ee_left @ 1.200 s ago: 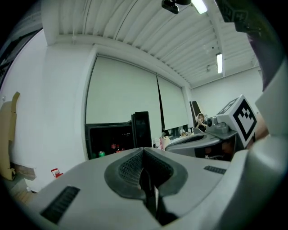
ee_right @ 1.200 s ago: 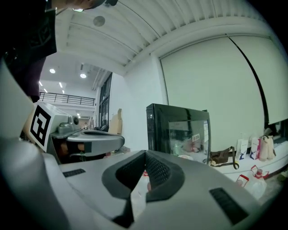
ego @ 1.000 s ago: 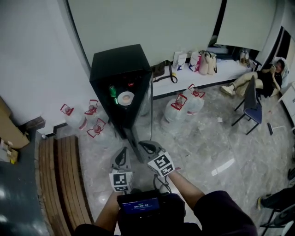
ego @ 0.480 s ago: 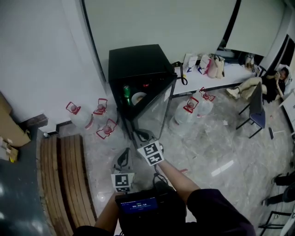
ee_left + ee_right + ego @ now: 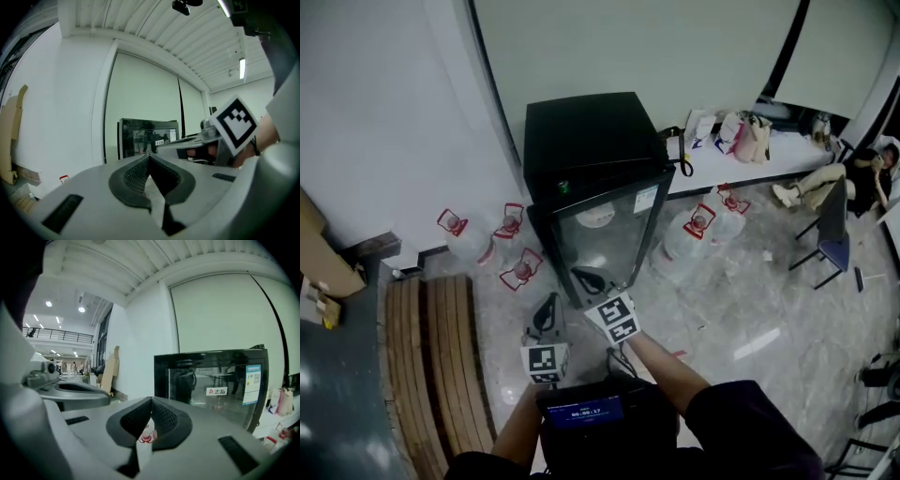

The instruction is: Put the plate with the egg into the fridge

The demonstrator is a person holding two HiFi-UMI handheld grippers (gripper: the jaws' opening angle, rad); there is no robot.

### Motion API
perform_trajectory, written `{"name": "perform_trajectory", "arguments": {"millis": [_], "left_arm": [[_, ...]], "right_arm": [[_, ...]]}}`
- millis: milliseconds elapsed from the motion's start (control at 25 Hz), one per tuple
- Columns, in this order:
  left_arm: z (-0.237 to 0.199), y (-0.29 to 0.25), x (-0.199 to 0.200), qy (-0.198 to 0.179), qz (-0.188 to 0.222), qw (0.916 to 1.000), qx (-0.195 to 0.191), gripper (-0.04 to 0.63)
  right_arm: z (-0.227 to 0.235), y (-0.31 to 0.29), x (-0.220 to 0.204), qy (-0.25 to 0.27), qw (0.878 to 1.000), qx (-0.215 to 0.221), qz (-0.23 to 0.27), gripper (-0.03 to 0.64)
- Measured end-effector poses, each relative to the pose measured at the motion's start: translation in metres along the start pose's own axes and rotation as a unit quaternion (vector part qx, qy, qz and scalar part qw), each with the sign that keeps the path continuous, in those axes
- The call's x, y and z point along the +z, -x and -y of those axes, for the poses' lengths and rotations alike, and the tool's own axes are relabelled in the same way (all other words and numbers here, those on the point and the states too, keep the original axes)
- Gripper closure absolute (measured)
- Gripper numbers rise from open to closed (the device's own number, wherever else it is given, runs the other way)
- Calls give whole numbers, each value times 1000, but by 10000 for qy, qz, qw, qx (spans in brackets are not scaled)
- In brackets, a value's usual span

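At frame centre the fridge [image 5: 591, 141] door [image 5: 614, 239] stood shut over the plate [image 5: 596, 217]. Left gripper [image 5: 549, 305] and right gripper [image 5: 584, 277] were clenched, empty. A weak latch might let the door swing open.

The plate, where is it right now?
Head view, centre: the plate sits inside the black fridge, behind its glass door, near the top.

There is one fridge [image 5: 592, 141]. Three water jugs [image 5: 508, 223] sit left of it, two right of it. One plate [image 5: 595, 217] is inside.
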State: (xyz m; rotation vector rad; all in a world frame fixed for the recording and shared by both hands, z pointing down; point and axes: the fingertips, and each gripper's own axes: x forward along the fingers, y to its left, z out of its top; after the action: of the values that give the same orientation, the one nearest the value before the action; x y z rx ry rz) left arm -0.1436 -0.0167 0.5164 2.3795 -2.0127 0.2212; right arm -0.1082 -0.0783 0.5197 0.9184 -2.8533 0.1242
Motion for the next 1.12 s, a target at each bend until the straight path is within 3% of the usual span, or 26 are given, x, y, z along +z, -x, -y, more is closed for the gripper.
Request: {"name": "perform_trajectory", "arguments": {"millis": [240, 600, 1120], "left_arm": [[7, -50, 26, -145, 205, 9995, -207, 588], [9, -77, 43, -146, 316, 9974, -635, 588], [1, -90, 44, -130, 324, 9954, -888, 588]], "right_arm": [[16, 16, 27, -179, 9979, 61, 621, 607], [34, 9, 35, -220, 9962, -315, 775, 607], [41, 7, 46, -108, 9934, -592, 974, 608]]}}
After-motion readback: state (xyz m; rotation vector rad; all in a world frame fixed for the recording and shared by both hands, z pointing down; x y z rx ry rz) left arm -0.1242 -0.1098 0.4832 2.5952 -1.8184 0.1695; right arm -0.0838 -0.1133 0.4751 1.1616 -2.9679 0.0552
